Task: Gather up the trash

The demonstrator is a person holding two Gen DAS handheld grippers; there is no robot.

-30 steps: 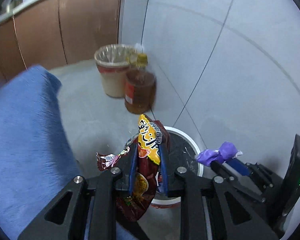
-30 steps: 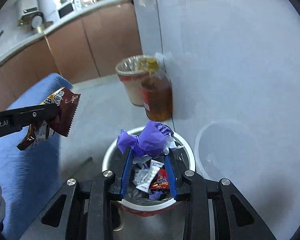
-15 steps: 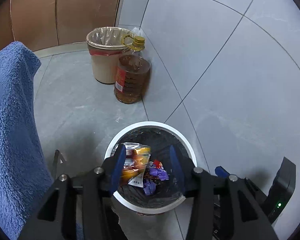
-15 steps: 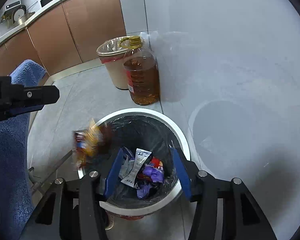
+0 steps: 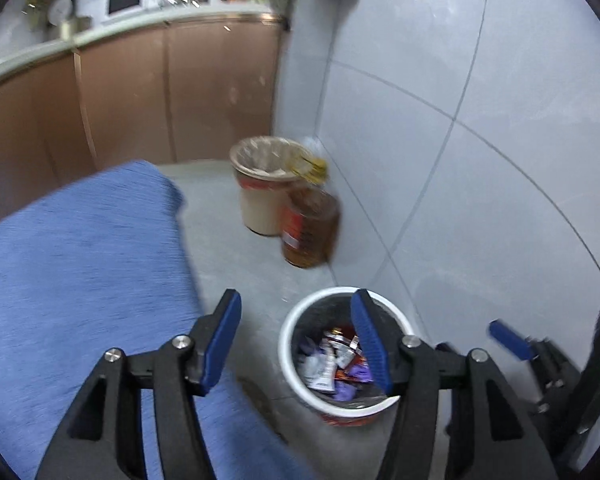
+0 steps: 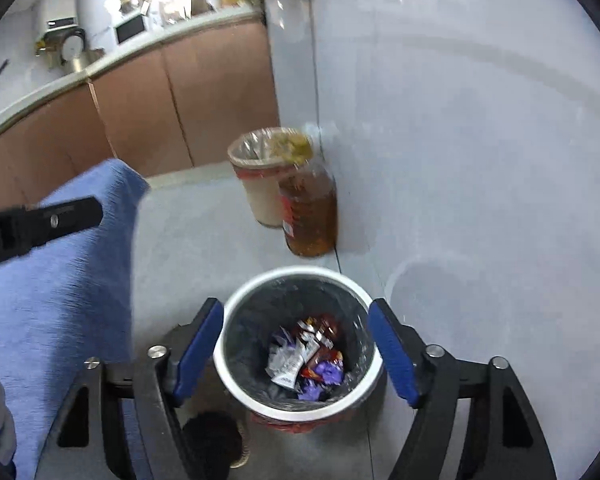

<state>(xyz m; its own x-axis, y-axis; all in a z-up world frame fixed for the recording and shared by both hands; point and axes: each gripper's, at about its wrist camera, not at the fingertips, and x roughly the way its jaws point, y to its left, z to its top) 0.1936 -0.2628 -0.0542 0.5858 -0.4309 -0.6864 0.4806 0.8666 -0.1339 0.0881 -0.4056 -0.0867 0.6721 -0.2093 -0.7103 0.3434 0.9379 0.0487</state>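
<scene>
A small white-rimmed bin (image 5: 296, 312) (image 6: 236, 292) with a dark liner stands on the grey floor by the tiled wall. Wrappers (image 5: 332, 364) (image 6: 304, 356) lie in its bottom: white, red and purple ones. My left gripper (image 5: 294, 340) hangs above the bin's left side, its jaws opening with nothing between them. Its black finger (image 6: 52, 220) shows at the left of the right wrist view. My right gripper (image 6: 296, 348) is over the bin, straddling it from above, jaws opening and empty. One of its blue fingertips (image 5: 508, 338) shows at the right of the left wrist view.
A blue cloth-covered seat (image 5: 72, 272) (image 6: 68, 280) fills the left. Behind the bin stand a bottle of amber oil (image 5: 310, 228) (image 6: 310, 216) and a beige lined bin (image 5: 260, 188) (image 6: 256, 176) against the wall. Brown cabinets (image 5: 140, 92) carry a cluttered counter. A dark round thing (image 6: 212, 440) lies below the bin.
Both grippers let go of their trash: the snack packet and the purple wrapper dropped into the bin. Both jaws have spread wide, and both grippers have lifted; the left one's view has swung left.
</scene>
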